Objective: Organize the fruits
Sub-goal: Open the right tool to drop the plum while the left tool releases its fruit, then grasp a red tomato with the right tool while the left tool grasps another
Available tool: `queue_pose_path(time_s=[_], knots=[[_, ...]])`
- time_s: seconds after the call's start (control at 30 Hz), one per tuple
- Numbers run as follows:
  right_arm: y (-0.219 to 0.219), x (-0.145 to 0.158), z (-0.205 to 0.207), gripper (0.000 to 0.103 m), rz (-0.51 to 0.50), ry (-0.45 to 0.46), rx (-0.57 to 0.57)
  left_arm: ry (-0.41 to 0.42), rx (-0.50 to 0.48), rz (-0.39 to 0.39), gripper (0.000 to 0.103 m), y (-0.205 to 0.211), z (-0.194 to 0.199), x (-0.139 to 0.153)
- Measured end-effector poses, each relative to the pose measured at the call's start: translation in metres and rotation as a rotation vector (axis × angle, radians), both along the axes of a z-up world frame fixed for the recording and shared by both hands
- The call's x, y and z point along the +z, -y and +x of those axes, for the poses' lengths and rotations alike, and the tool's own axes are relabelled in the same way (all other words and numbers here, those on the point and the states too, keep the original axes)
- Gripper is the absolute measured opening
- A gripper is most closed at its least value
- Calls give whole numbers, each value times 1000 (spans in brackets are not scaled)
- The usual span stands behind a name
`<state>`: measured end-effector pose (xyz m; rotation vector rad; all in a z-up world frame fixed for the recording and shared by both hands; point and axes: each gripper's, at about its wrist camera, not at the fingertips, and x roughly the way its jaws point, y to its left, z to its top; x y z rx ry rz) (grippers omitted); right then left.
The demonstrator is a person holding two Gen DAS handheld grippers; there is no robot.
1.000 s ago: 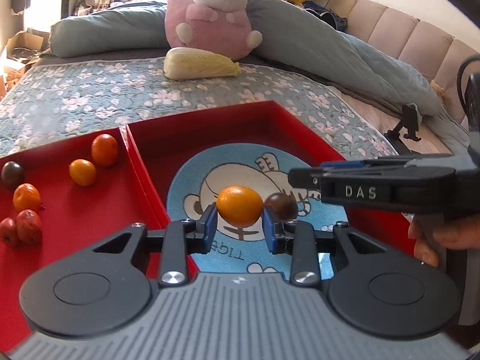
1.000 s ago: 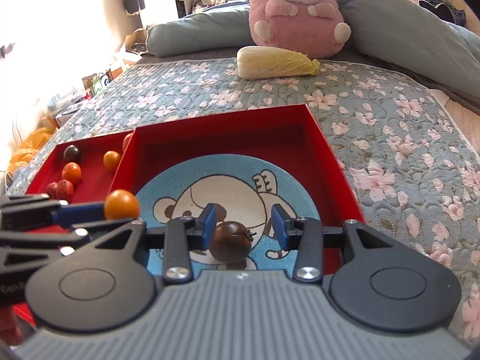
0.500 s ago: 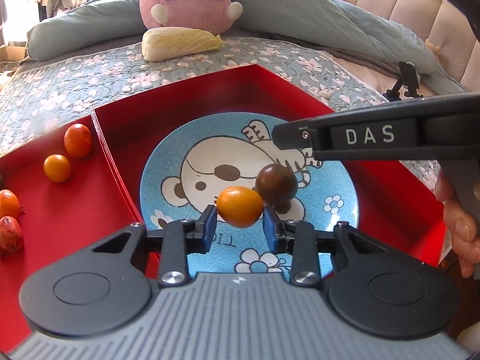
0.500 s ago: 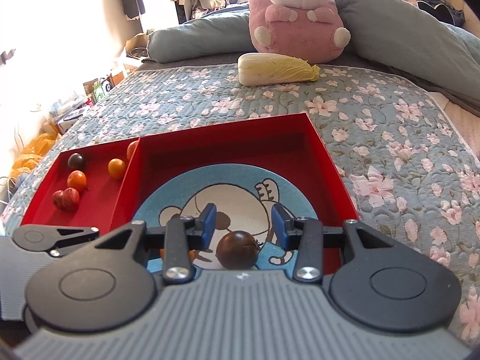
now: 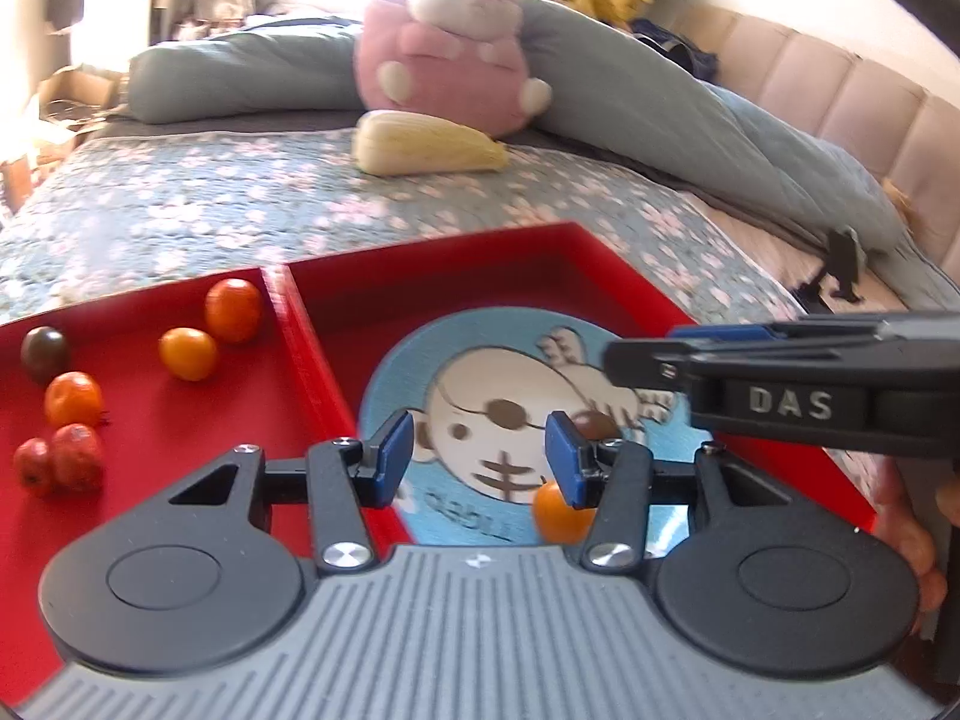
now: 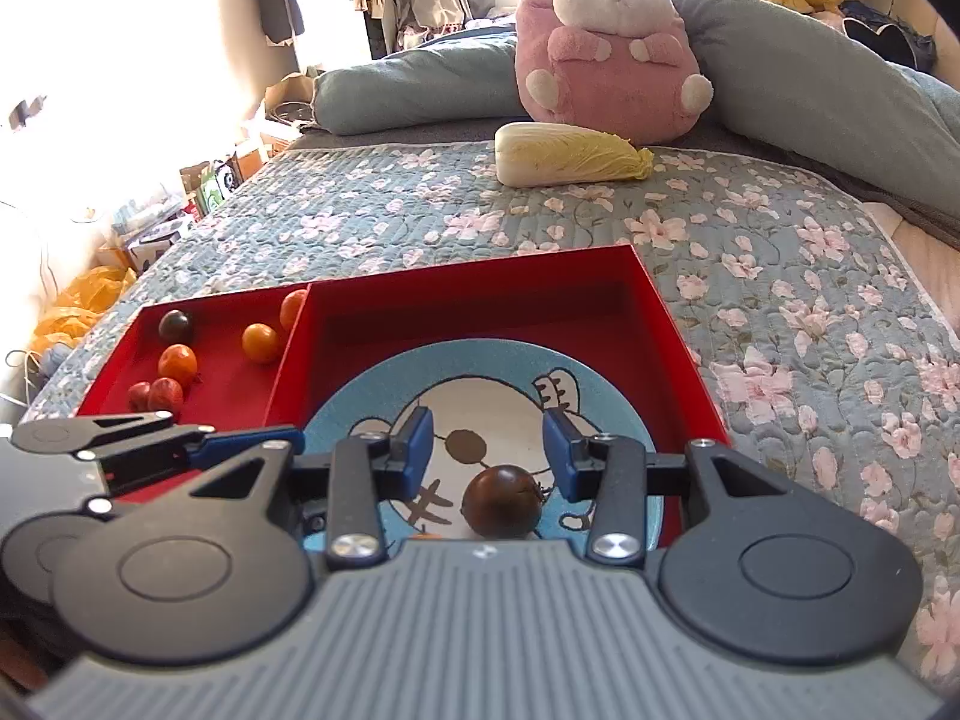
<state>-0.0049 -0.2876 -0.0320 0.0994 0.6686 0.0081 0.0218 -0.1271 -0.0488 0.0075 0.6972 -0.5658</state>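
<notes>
A blue cartoon plate [image 5: 456,324] [image 6: 492,360] lies in the large right compartment of a red tray [image 5: 420,252] [image 6: 480,267]. An orange tomato [image 5: 561,519] and a dark brown tomato [image 5: 594,423] [image 6: 501,501] rest on the plate. My left gripper [image 5: 480,462] is open and empty above the plate. My right gripper [image 6: 489,450] is open and empty, with the dark tomato lying just below its jaws. Several orange, red and dark tomatoes [image 5: 189,354] [image 6: 261,342] sit in the tray's left compartment.
The tray sits on a floral quilt [image 6: 780,276]. A napa cabbage [image 6: 564,153] and a pink plush rabbit [image 6: 606,42] lie at the back by a grey pillow [image 5: 252,78]. The right gripper's body [image 5: 780,396] reaches in from the right.
Both grippers have opened. The orange tomato left the left gripper and the dark tomato left the right gripper; both now lie on the plate. The grippers have lifted slightly.
</notes>
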Motion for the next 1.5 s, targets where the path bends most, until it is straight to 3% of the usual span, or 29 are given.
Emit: queue_pose_path(time_s=[0.27, 0.6, 0.8, 0.93, 1.5], knots=[[-24, 7, 4, 43, -2, 20, 49, 0, 148, 17, 55, -42, 8, 5], [-70, 14, 17, 43, 4, 28, 174, -5, 299, 98, 55, -83, 11, -1], [-109, 14, 32, 43, 2, 18, 285, -40, 391, 160, 55, -108, 14, -10], [-129, 7, 48, 43, 13, -18, 332, -78, 453, 146, 55, -131, 16, -14], [-205, -34, 96, 43, 28, -132, 437, -147, 537, 164, 55, -174, 13, -32]])
